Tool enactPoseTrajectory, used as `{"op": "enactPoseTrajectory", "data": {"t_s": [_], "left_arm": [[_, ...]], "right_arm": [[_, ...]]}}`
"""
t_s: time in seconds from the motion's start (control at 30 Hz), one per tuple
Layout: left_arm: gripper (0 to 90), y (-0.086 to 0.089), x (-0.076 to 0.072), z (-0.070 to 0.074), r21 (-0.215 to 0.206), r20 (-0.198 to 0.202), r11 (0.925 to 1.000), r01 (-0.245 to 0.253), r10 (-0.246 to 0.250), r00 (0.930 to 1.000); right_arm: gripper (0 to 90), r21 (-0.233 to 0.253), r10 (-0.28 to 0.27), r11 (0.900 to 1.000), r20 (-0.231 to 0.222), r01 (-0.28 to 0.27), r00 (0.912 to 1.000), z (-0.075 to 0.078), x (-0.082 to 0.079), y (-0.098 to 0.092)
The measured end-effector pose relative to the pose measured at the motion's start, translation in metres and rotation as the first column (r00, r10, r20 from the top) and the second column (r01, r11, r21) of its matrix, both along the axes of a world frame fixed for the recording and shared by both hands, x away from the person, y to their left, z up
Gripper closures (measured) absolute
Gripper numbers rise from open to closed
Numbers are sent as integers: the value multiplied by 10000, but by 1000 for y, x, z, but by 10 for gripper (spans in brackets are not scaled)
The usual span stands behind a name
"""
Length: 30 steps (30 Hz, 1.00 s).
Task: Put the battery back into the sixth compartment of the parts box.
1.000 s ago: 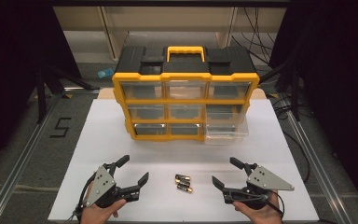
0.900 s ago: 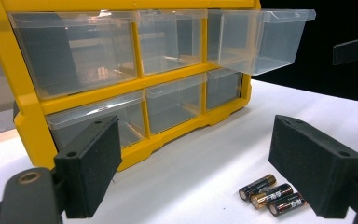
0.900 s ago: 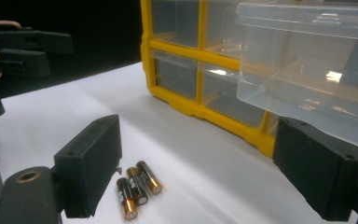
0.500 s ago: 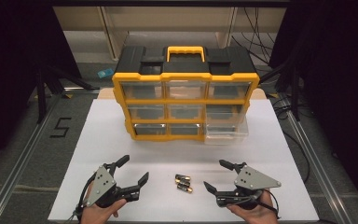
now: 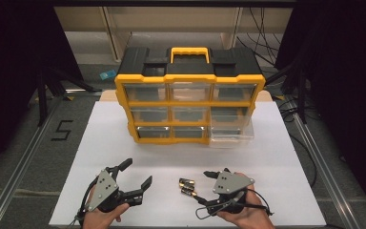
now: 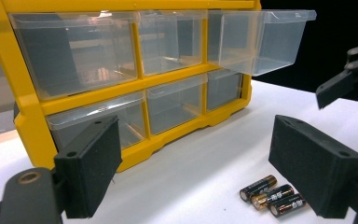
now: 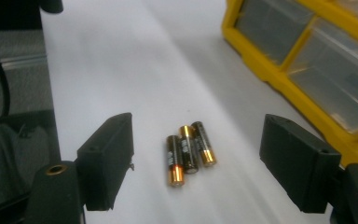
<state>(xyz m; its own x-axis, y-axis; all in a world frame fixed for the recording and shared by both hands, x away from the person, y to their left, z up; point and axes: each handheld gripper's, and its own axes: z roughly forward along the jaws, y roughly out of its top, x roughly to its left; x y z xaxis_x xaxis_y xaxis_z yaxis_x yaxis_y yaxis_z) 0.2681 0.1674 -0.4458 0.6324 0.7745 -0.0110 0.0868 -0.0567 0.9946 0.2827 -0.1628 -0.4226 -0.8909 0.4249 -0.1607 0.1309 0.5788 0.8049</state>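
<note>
- The right tool (image 5: 205, 185) has swung in from the counter's near right toward the three batteries (image 5: 187, 186) since a second ago, its jaws now turned at them; the left tool (image 5: 136, 174) has not shifted.
- The batteries lie side by side, touching, on the white counter (image 5: 286, 157) near the middle of its near edge, well short of the yellow organizer (image 5: 189, 102) at the far side.
- Right tool: jaws spread wide, the batteries framed between them in the right gripper view (image 7: 188, 148), nothing pinched yet.
- Left tool: jaws spread and empty near the near left corner.
- One clear drawer (image 5: 231, 135) at the organizer's lower right stands pulled out, the likely destination.
- To do the pick cleanly, the judgement here: lower the jaws to the counter, straddle an outer battery across its width rather than its ends, and close slowly, since the round cells could roll apart or squirt out.
</note>
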Motion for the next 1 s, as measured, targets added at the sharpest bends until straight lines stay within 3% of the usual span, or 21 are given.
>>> {"op": "enactPoseTrajectory", "data": {"t_s": [0.3,0.57,0.77,1.0], "left_arm": [[163,0,0,0,-5,-9,10000,13,-13,10000],[163,0,0,0,-11,8,10000,8,-8,10000],[163,0,0,0,-15,3,10000,18,-18,10000],[163,0,0,1,-33,-6,10000,10,-10,10000]], "right_arm": [[329,-1527,462,9866,-806,-582,9957,-12,12,21],[368,-2039,680,9747,-1222,-921,9902,-17,21,36],[411,-2688,902,9542,-1601,-1314,9830,-22,27,45],[449,-3079,852,9404,-1985,-1446,9764,-29,30,51]]}}
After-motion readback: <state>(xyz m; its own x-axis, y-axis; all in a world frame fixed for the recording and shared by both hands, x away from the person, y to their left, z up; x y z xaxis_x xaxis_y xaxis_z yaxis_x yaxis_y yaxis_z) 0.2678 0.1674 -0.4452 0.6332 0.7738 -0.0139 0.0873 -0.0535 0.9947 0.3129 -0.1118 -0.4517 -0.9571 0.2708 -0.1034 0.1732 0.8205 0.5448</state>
